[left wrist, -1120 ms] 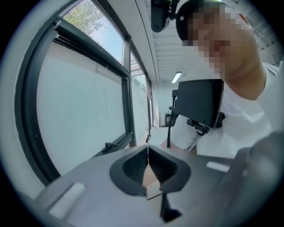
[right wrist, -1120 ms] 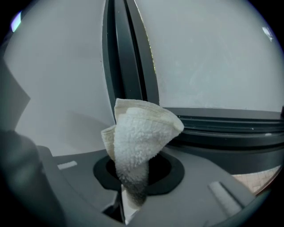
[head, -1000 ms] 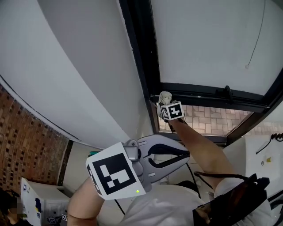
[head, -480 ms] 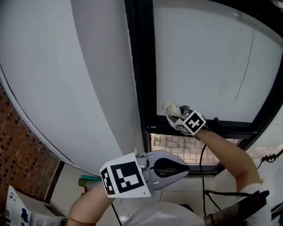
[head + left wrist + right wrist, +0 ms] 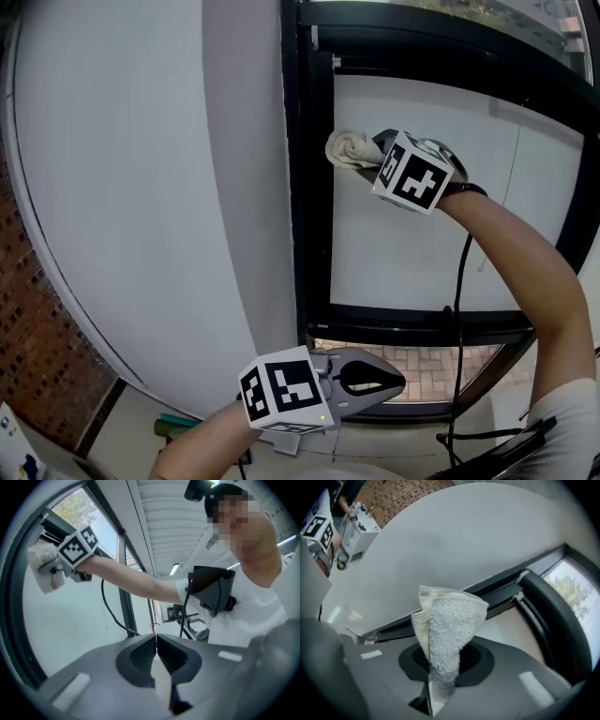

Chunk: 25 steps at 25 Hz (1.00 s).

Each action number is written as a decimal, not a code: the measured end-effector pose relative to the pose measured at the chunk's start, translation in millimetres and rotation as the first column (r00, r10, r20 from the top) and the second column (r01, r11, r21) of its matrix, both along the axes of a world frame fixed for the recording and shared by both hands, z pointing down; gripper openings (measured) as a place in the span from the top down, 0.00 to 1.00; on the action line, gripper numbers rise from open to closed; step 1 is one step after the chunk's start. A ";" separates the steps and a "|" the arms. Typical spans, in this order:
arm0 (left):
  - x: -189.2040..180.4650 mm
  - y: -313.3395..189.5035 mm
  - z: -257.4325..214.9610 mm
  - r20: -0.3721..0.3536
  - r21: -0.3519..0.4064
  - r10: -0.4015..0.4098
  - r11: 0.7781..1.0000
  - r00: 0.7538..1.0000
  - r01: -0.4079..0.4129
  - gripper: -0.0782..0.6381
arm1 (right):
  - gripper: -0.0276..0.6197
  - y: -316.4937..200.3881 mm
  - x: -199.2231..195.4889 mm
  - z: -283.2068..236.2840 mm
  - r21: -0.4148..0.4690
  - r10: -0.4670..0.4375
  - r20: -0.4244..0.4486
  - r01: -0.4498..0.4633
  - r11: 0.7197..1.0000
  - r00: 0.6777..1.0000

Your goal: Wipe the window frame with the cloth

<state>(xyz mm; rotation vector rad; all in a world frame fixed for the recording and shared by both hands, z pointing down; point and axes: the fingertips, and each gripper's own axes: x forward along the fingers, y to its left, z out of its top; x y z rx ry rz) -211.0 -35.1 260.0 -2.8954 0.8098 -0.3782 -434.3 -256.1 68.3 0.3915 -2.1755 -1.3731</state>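
Near the pane's top left corner, gripping the cloth (image 5: 348, 148) tight in the right tongs (image 5: 371, 157), bunched end against the upright of the black window frame (image 5: 315, 216). Lower down, beneath the pane, holding the left tongs (image 5: 394, 382) pressed together, empty.

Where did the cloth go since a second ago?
The right gripper carried the cloth upward beside the upright bar of the black window frame, from the pane's lower corner to near its top. It kept its hold on the cloth all the way. The left gripper stayed low, shut and empty.
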 end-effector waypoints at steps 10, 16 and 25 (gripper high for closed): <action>-7.5 5.3 6.3 -0.005 -0.008 -0.030 1.000 1.000 0.030 0.86 | 0.85 10.6 -30.5 -172.6 0.433 0.111 0.128 -0.156 0.888 0.986; -11.8 12.5 10.1 -0.011 -0.014 -0.059 0.998 0.998 0.059 0.86 | 0.85 -3.2 -54.7 -165.5 0.510 0.185 0.092 -0.206 0.835 0.978; -17.4 21.8 15.9 -0.025 -0.025 -0.102 0.994 0.994 0.102 0.86 | 0.85 -8.3 -70.0 -104.5 0.591 0.230 0.030 -0.203 0.781 0.973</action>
